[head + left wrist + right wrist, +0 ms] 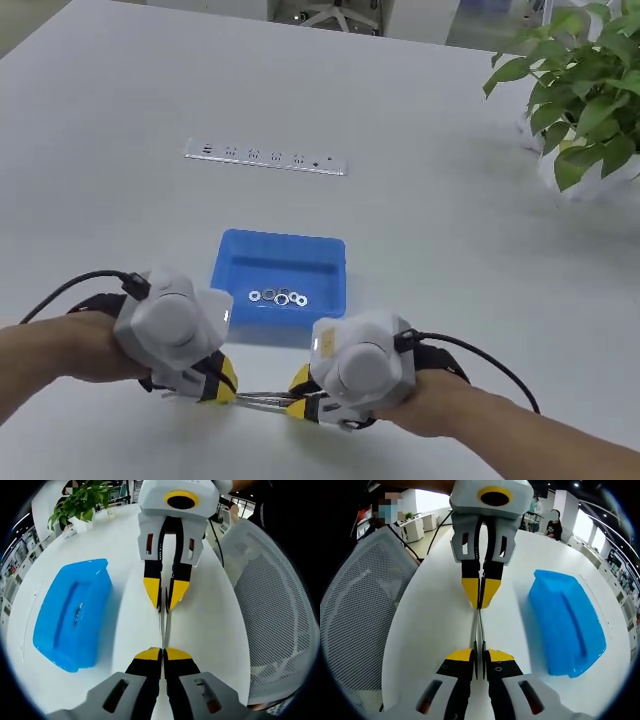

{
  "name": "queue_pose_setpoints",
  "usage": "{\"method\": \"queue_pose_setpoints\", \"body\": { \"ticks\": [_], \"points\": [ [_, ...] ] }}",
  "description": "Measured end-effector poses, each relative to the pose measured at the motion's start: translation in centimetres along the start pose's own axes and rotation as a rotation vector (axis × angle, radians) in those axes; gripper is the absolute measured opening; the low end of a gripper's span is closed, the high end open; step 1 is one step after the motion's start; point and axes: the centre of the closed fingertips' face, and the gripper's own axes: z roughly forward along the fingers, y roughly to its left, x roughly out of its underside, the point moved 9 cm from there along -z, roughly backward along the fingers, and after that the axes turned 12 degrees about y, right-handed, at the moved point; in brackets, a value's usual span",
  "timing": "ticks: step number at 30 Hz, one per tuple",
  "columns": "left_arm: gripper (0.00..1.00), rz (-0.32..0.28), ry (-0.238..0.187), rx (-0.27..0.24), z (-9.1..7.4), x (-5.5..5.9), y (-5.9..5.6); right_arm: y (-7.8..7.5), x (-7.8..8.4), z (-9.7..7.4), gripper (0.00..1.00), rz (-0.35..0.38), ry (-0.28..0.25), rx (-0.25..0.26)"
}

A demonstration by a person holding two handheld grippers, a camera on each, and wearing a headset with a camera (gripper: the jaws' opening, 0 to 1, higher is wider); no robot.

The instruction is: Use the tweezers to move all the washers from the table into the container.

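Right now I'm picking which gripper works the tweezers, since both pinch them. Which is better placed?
Right, probably: the right gripper grips the spread blades of the tweezers and could squeeze them; the left gripper clamps their narrow end.

no legible text, labels, brands or numbers

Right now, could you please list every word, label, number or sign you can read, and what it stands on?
No text can be read.
The power strip bears small dark marks, too small to read.
The container, tweezers, left gripper and right gripper show no lettering.
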Motion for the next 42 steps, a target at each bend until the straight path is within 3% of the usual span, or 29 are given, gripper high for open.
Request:
{"method": "queue_pose_setpoints", "body": {
  "ticks": [31,42],
  "points": [
    [0.07,-0.033,0.006,-0.001,-0.1,0.6,-0.1,-0.2,-0.5,0.1,0.15,-0.012,0.009,-0.001],
    [0.21,-0.106,-0.022,-0.023,-1.5,1.4,-0.1,-0.6,-0.2,-1.4,0.22,0.028,-0.008,0.024]
  ]
}}
